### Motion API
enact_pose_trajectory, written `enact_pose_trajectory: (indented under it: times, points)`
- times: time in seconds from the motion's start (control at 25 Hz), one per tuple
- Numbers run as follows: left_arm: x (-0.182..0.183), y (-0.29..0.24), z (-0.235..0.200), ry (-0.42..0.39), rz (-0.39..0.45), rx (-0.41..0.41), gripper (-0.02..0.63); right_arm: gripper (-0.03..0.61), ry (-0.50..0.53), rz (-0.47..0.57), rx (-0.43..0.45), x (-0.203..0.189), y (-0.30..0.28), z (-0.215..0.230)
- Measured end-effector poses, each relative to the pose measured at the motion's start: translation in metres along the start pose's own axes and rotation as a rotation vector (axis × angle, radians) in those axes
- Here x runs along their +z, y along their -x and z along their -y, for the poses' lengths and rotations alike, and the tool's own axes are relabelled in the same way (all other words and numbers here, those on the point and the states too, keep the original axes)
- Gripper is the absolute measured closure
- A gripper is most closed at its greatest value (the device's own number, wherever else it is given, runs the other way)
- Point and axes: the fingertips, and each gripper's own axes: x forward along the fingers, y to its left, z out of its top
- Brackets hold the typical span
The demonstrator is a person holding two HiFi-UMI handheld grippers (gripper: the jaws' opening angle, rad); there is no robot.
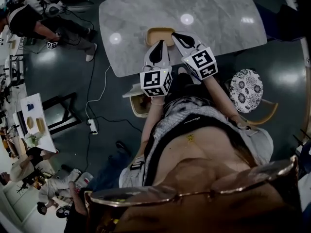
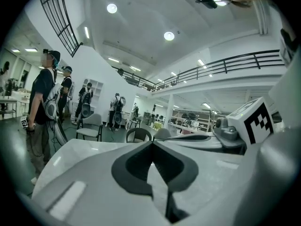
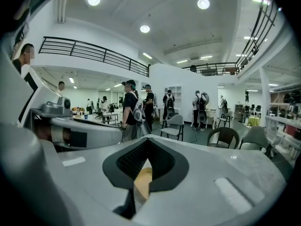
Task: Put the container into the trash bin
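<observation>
Marble table (image 1: 204,13), tan container (image 1: 159,33) sitting at its near edge. Left gripper (image 1: 161,42) and right gripper (image 1: 175,35) hover over it, both claws pinched shut.

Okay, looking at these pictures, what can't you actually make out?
- Container: in the head view its near side is behind the left claw and right claw, so contact is unclear.
- Tan sliver: in the right gripper view only this shows below the shut jaws, too little to identify.
- Beige object below the table edge: in the head view it is partly covered by the left arm, and what it is cannot be told.
</observation>
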Motion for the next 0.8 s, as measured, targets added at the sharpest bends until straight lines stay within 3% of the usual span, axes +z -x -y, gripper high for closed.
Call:
enact_pose_trajectory:
  times: [0.32, 0.6, 0.8]
  points:
    - [-0.019, -0.021, -0.016, 0.011, -0.043, 0.081, 0.612, 0.552, 0.036, -0.120, 0.064, -0.044, -0.038, 0.029]
    - [-0.026, -0.028, -0.038, 0.039, -0.065, 0.142, 0.612, 0.552, 0.064, -0.407, 0.113, -0.121, -0.086, 0.049]
    - [-0.037, -0.031, -0.046, 0.061, -0.086, 0.165, 0.612, 0.552, 0.050, -0.539, 0.109, -0.172, -0.102, 0.057]
